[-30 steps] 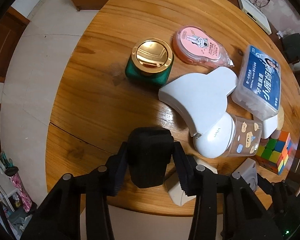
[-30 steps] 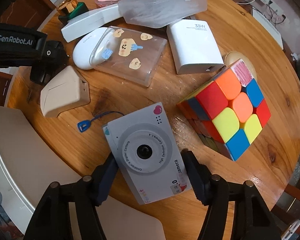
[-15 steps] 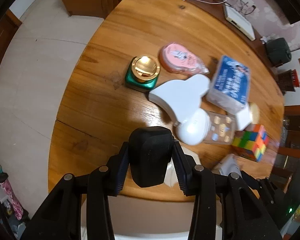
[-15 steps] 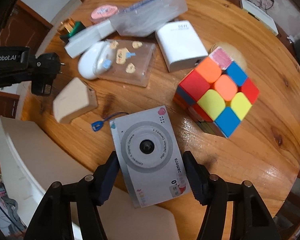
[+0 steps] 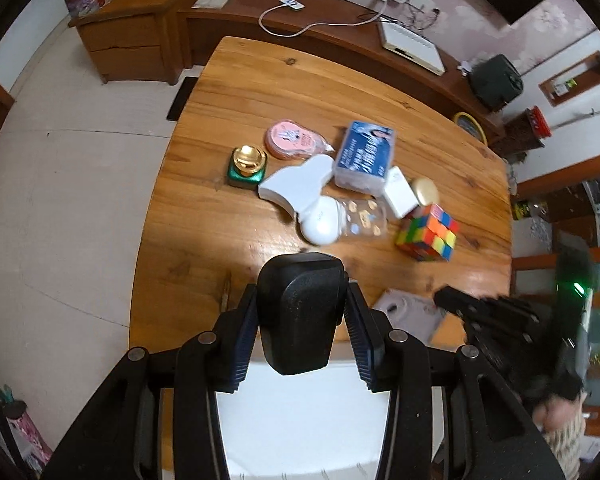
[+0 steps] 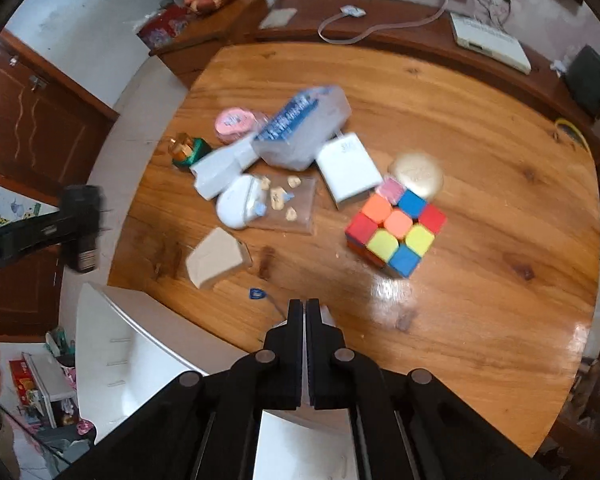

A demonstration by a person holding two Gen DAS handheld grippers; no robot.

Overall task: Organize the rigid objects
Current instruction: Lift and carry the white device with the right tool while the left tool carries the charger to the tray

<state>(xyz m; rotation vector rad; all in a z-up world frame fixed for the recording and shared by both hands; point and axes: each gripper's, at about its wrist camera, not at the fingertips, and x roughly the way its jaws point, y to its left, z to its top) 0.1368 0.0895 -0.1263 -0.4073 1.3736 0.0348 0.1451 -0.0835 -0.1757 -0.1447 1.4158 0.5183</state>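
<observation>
My left gripper [image 5: 302, 344] is shut on a black plug adapter [image 5: 300, 312] and holds it high above the near edge of the round wooden table [image 5: 300, 92]. My right gripper [image 6: 305, 354] is shut on the thin white toy camera [image 5: 410, 314], seen edge-on between its pads; its blue strap tag [image 6: 257, 293] hangs by the table. On the table lie a colour cube [image 6: 396, 232], a white charger [image 6: 348, 170], a beige block [image 6: 216, 258], a white mouse [image 5: 320, 224] and a blue-labelled clear box [image 5: 364, 156].
A green jar with a gold lid [image 5: 247, 165], a pink round case [image 5: 290, 142] and a white curved piece [image 5: 296, 186] lie at the table's left. A white bin [image 6: 140, 360] stands below the near edge. A dark sideboard [image 5: 340, 36] runs behind.
Both grippers have risen well above the table with their loads. The right gripper has lifted the camera off the table and turned it edge-on.
</observation>
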